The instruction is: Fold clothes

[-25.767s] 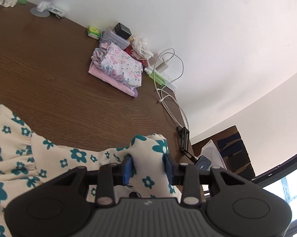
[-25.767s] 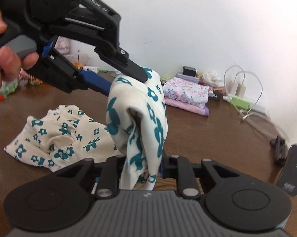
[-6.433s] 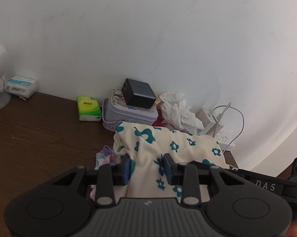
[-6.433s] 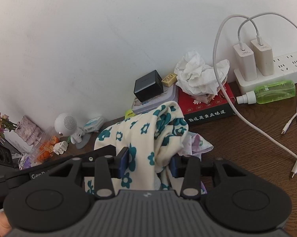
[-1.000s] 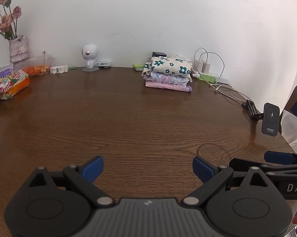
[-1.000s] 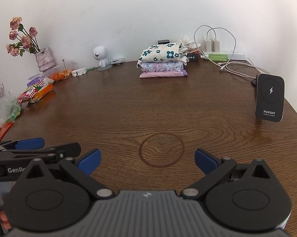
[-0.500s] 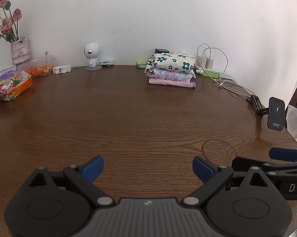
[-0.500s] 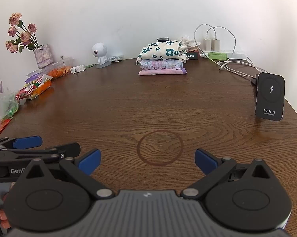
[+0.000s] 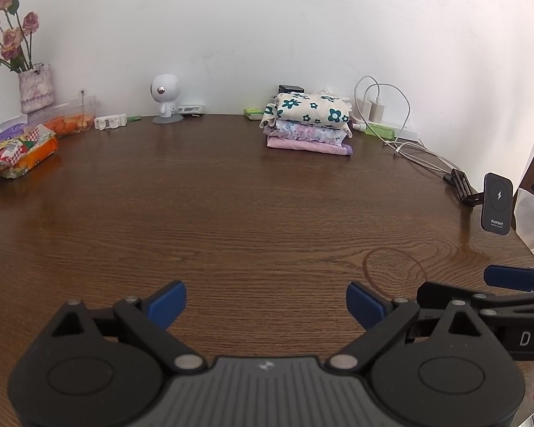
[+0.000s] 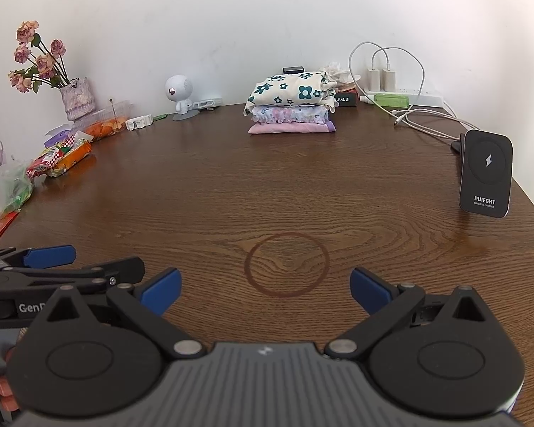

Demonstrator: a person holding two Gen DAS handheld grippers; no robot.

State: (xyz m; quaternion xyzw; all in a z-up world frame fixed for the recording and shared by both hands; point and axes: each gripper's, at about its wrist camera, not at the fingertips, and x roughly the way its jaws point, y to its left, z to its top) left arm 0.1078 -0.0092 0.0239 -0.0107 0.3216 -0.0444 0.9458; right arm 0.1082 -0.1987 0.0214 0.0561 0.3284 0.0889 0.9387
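A: At the far edge of the worktop point(image 9: 231, 213), near the wall, the stack of folded clothes point(image 9: 308, 122): cream floral piece point(image 10: 290, 94) on top, a paler floral one under it, pink at the bottom. Looks squared off.

B: Tongs?

A: Left tongs point(image 9: 266, 304) spread wide, nothing between the blue pads. Right tongs point(image 10: 263, 290) same, wide open, empty. Both low over bare wood at the near edge, side by side; each shows in the other's view.

B: Which way is the stack from them?

A: Straight ahead and well apart from both. From the left view it sits a bit right of centre; from the right view, about dead centre. So I'd judge the right one slightly better lined up, but it's close. The stack's long axis runs left-right across both views, parallel to the wall.

B: Anything loose left to fold?

A: None visible. Only clutter: phone charger stand point(image 10: 485, 174) at right, cables point(image 10: 420, 114) beyond it, snack packets point(image 10: 60, 158) and flower vase point(image 10: 76, 103) at left.

B: Progress?

A: Judging by that, folding looks done or nearly. Any further move means a long forward reach to the stack.
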